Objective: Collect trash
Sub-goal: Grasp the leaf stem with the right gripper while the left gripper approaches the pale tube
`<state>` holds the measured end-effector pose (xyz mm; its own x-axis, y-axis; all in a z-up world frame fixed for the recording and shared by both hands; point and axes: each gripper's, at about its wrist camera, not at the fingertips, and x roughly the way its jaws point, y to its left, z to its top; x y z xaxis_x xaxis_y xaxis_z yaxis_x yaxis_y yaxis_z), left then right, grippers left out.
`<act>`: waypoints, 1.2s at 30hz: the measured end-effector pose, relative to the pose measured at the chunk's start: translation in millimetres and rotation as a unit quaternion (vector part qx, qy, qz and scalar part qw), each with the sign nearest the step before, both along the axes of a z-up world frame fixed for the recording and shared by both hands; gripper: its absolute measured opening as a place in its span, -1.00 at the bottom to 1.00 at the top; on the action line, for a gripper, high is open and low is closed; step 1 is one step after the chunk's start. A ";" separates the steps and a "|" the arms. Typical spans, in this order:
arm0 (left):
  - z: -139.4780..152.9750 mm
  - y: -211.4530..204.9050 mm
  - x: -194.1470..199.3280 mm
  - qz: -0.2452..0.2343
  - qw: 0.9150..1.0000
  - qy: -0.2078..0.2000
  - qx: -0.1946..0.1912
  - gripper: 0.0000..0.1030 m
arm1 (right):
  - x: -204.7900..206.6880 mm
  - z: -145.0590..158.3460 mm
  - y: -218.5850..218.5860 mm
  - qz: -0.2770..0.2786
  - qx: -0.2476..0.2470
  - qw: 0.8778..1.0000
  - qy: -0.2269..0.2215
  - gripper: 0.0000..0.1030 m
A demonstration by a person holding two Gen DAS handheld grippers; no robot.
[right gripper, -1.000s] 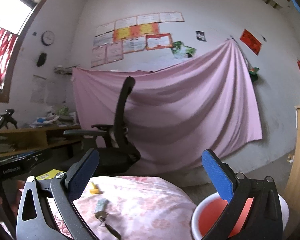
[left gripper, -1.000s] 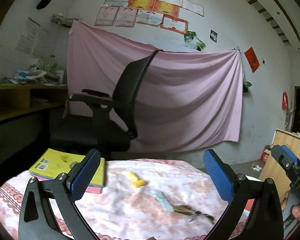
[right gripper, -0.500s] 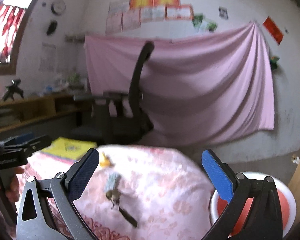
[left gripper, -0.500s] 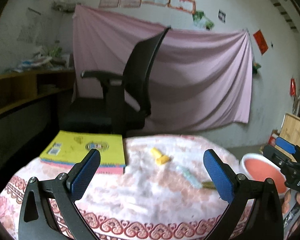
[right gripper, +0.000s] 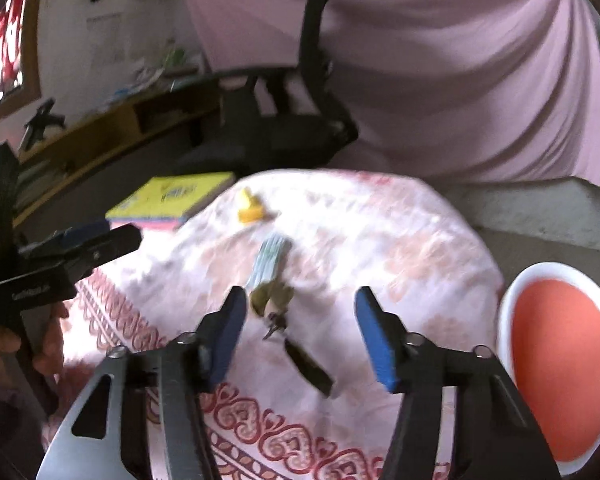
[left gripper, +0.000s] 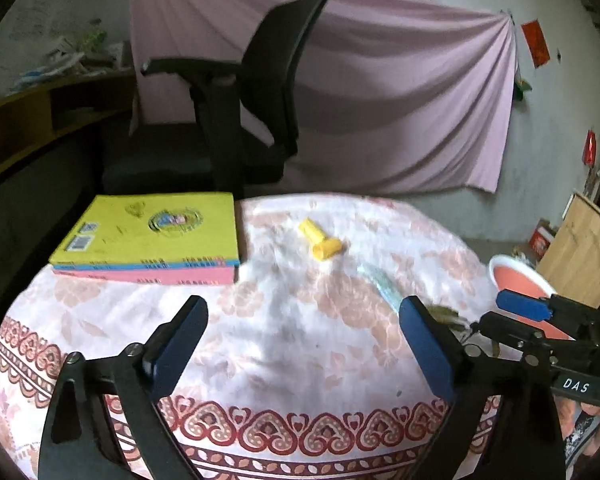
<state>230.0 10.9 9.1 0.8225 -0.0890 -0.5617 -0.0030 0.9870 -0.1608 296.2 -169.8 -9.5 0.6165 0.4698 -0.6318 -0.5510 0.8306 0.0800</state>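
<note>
While spread wide above the round table under its pink floral cloth (right gripper: pixel 400 240), right gripper (right gripper: pixel 300 336) hangs with nothing between its blue pads, left gripper (left gripper: pixel 300 344) likewise parted and empty. Directly ahead of the right fingers, just beyond the tips and toward the left pad: withered green-brown leafy scrap with dark stem (right gripper: pixel 278 308), lying flat and touching the end of a pale blue-green crumpled wrapper (right gripper: pixel 270 260). Farther back, apart from both, small yellow plastic piece (right gripper: pixel 250 206) near a yellow-covered book stack (right gripper: pixel 176 196). Likely feather-light, limp and brittle, that leaf scrap; best pinched across the bunched middle, not the thin stem. Beside the table, off right: white-rimmed bin with orange-red inside (right gripper: pixel 556 368).
</note>
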 end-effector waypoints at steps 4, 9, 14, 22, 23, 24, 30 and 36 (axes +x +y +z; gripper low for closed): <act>-7.6 -3.1 9.6 -0.012 0.999 0.033 -0.001 0.53 | 0.8 -7.9 10.2 0.011 -0.020 1.000 0.020 -0.28; -15.3 -5.4 20.6 -0.031 0.997 0.068 -0.012 0.33 | 4.4 -13.2 12.4 0.015 -0.029 0.999 0.038 -0.68; -22.7 -13.1 34.5 -0.051 0.993 0.106 -0.017 0.04 | 9.7 -12.9 7.3 0.001 -0.022 0.999 0.045 -0.80; -24.0 -37.4 55.1 -0.085 0.988 0.123 -0.023 -0.07 | 26.5 -11.3 -14.3 -0.065 -0.025 0.997 0.046 -0.81; -24.2 -41.9 59.6 -0.089 0.988 0.125 -0.025 -0.08 | 27.9 -11.1 -16.4 -0.070 -0.026 0.996 0.044 -0.81; -24.2 -45.2 62.9 -0.091 0.987 0.127 -0.026 -0.08 | 30.1 -11.0 -18.6 -0.075 -0.025 0.996 0.044 -0.81; -26.6 -66.1 82.8 -0.093 0.985 0.141 -0.027 -0.21 | 36.1 -9.0 -35.7 -0.093 -0.011 0.995 0.042 -0.81; -29.8 -86.4 99.3 -0.077 0.985 0.152 0.012 -0.25 | 36.5 -8.5 -43.6 -0.096 0.005 0.994 0.046 -0.81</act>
